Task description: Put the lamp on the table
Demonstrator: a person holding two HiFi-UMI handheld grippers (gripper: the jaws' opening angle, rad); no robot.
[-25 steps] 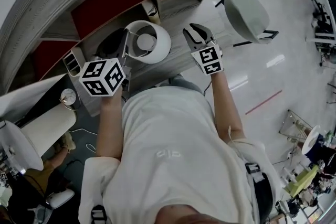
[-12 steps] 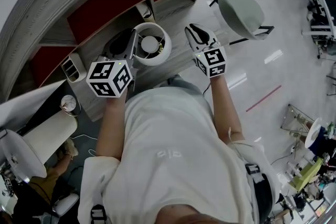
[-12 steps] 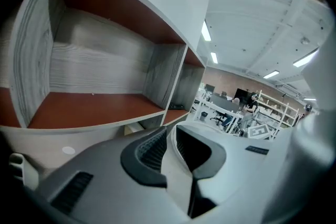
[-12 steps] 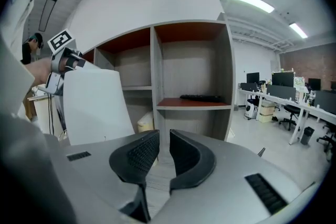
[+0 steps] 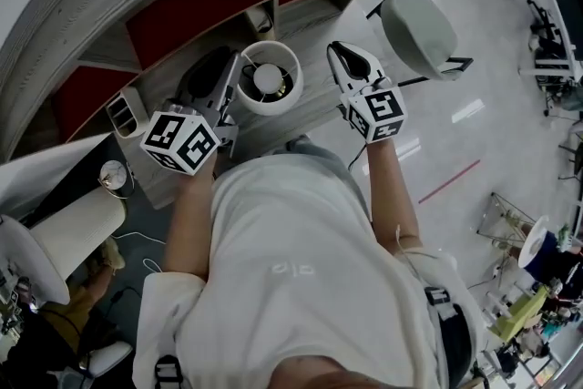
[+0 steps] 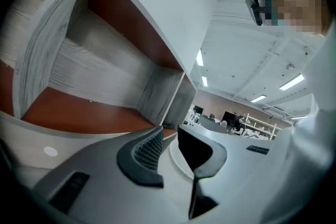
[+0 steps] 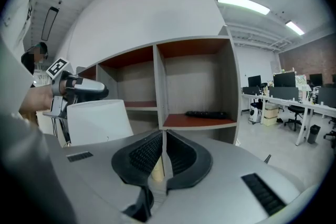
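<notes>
Lamp [image 5: 267, 77] is pinched at the shade rim by the left gripper [image 6: 169, 147], likely so it can be carried tableward (table not made out). Just right of it, the right gripper [image 7: 162, 136] has just been closed, empty. Shelf unit [image 5: 182, 9] is faced by both.

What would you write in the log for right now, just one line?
lamp: shade rim gripped by left tool | right tool: jaws just closed further, nothing between | setting: in front of shelf unit
</notes>
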